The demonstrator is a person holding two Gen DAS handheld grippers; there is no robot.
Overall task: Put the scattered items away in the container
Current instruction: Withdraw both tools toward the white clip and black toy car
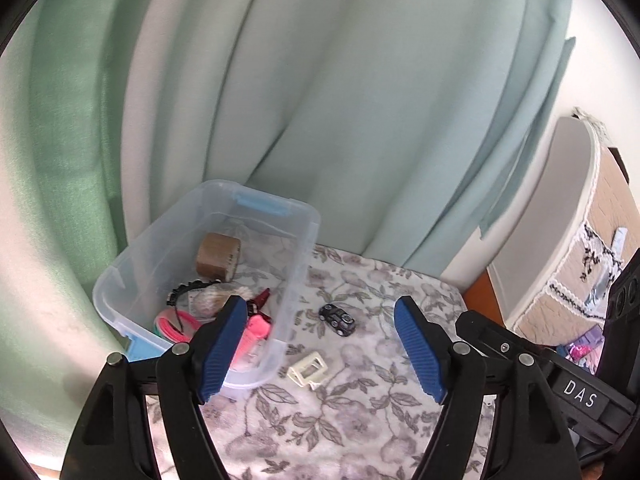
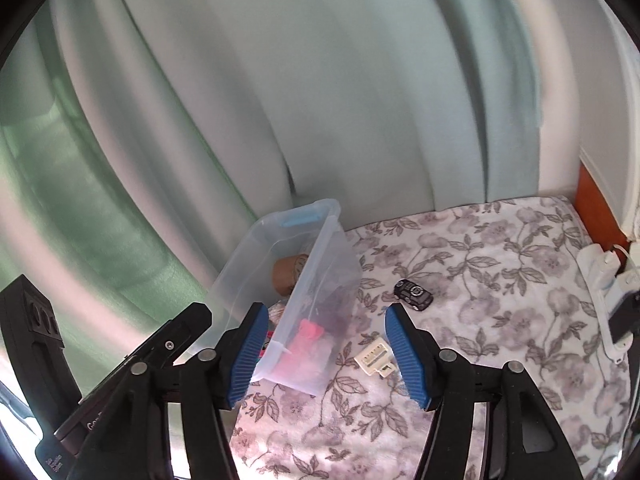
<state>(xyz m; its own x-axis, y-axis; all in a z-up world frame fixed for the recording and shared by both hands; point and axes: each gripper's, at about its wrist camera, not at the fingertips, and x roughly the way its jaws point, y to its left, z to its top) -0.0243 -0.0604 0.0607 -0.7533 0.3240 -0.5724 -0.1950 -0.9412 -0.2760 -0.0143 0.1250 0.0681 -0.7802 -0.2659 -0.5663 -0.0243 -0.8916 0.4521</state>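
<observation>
A clear plastic bin point(image 1: 298, 264) point(image 2: 332, 264) stands on a flowered cloth at the left, holding a brown tape roll point(image 1: 218, 256) point(image 2: 286, 274), pink items point(image 1: 176, 322) and several small things. On the cloth beside it lie a small black toy car point(image 1: 338, 319) point(image 2: 413, 295) and a cream plastic connector point(image 1: 308, 371) point(image 2: 375, 359). My left gripper point(image 1: 322, 346) stands open above the connector with nothing between its blue pads point(image 1: 416, 348). My right gripper point(image 2: 324, 350) is open too, its jaws empty, the connector just inside its right pad point(image 2: 406, 356).
Pale green curtains hang behind the bin. A white rounded unit with a lace-edged cover point(image 1: 568, 216) stands at the right, with an orange-brown edge point(image 2: 592, 200) of furniture. White chargers and cables point(image 2: 608, 292) lie at the cloth's right side.
</observation>
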